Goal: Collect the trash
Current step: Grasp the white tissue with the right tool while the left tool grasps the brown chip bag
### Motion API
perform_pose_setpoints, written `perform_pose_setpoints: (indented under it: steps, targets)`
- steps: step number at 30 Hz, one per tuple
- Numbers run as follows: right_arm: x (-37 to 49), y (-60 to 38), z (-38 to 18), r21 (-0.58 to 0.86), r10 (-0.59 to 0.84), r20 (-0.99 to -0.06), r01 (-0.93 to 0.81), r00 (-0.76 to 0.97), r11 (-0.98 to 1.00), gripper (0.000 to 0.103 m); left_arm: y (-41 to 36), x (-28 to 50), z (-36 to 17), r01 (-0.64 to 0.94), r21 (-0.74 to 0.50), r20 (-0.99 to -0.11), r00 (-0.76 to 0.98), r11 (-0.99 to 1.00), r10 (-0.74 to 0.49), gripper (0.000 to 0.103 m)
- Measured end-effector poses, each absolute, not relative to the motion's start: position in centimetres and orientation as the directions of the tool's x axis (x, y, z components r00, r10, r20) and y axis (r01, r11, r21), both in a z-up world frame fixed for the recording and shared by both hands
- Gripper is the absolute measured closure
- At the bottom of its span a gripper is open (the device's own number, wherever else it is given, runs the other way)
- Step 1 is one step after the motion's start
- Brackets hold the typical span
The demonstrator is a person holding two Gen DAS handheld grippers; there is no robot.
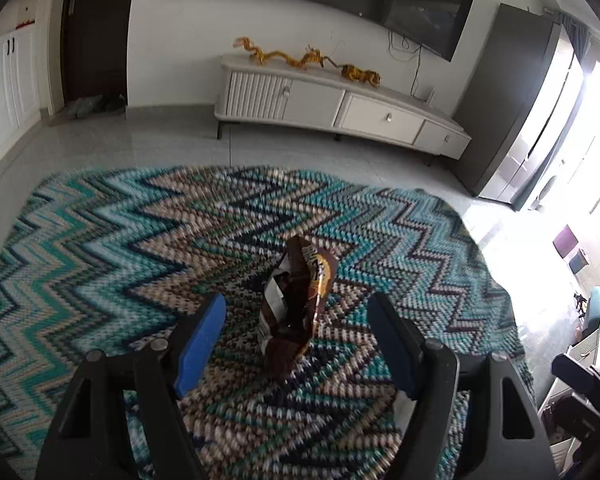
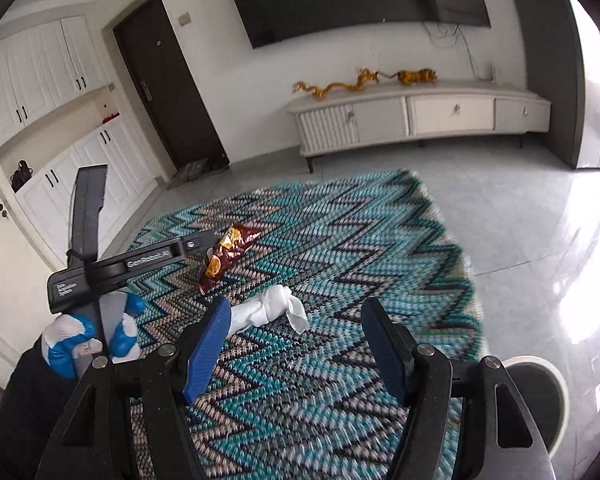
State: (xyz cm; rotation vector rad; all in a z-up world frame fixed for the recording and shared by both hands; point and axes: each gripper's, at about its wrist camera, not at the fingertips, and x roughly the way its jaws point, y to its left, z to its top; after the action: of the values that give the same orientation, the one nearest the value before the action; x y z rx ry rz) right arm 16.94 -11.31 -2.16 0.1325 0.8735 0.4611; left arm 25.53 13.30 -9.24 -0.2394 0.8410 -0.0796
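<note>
Brown snack wrapper (image 1: 296, 304) lay crumpled on the zigzag rug (image 1: 100, 248), between and just ahead of the left gripper (image 1: 296, 340), jaws spread wide, gripping nothing. Right gripper (image 2: 296, 344) likewise released, hovering near a twisted white tissue (image 2: 268, 308) on the same rug. Both items judged light, soft, crushable; wrapper film likely slick, so pinch its upstanding folded middle. No bin or bag visible in either view.
</note>
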Motion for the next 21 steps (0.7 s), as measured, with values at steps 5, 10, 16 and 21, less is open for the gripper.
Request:
perform_pose_setpoints:
  steps: [5, 10, 16, 21]
  targets:
    - [19.5, -9.7, -5.5, 0.344, 0.477, -0.728, -0.339, 0.492, 0.875, 0.038, 13.5, 27.2, -11.9, -0.013, -0.283, -0.741, 0.638, 0.959, -0.210, 0.031]
    - [21.2, -8.1, -8.0, 0.374, 0.499, -0.746, -0.343, 0.441, 0.862, 0.038, 13.7, 27.5, -12.8, 0.001, -0.299, -0.740, 0.631, 0.954, -0.232, 0.049]
    - [21.5, -7.0, -9.3, 0.377, 0.508, -0.762, -0.362, 0.402, 0.853, 0.055, 13.4, 27.3, -12.9, 0.021, -0.298, -0.735, 0.633, 0.954, -0.243, 0.074]
    - [20.7, -6.5, -9.1, 0.369, 0.515, -0.761, -0.388, 0.394, 0.844, 0.083, 12.4, 27.1, -12.4, 0.045, -0.269, -0.732, 0.640, 0.962, -0.235, 0.083]
